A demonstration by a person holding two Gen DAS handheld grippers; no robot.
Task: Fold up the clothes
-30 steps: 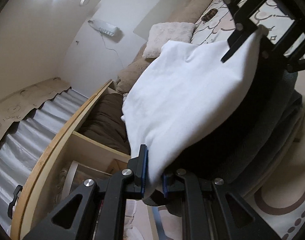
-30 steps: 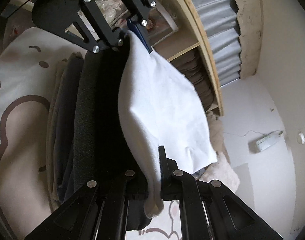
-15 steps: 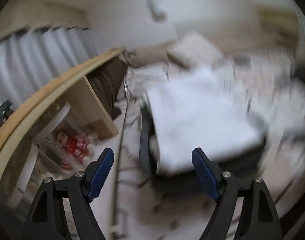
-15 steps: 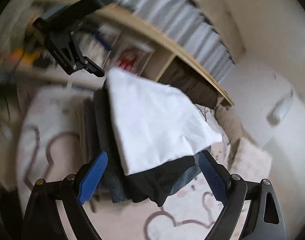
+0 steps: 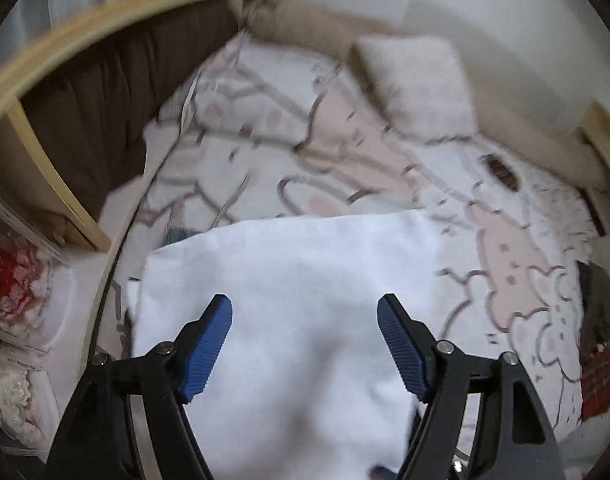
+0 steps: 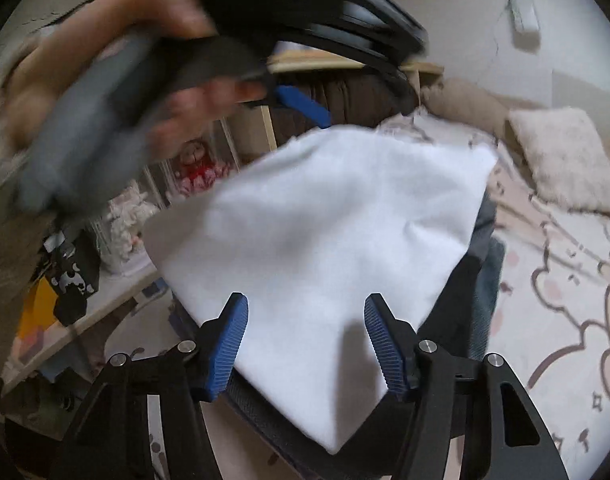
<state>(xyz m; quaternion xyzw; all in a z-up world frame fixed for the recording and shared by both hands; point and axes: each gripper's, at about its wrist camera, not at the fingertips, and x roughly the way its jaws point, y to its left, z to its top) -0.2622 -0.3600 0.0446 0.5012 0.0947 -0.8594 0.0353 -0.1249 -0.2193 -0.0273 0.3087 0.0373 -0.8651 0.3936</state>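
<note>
A folded white garment [image 5: 297, 300] lies flat on a stack of dark folded clothes [image 6: 481, 280]. My left gripper [image 5: 305, 344] hovers above it. Its blue pads [image 5: 207, 348] stand wide apart and press on nothing, and the jaws are closing slightly. My right gripper [image 6: 305, 344] is at the garment's [image 6: 325, 220] near corner. Its jaws are closing too, with the cloth lying below them untouched. In the right wrist view a person's hand [image 6: 105, 120] holds the left gripper [image 6: 305, 106], blurred, beyond the garment's far edge.
A wooden shelf unit [image 5: 85, 232] holding dark brown bedding [image 5: 105, 92] runs along the left. A fluffy pillow [image 5: 417, 80] lies on the cartoon-patterned rug [image 5: 345, 152]. A red doll [image 6: 197, 164] sits in a shelf compartment. A power strip [image 6: 525, 4] hangs on the wall.
Both grippers let go of the white garment, which dropped flat onto the stack. Both rolled upright and drew back, the left rising farther.
</note>
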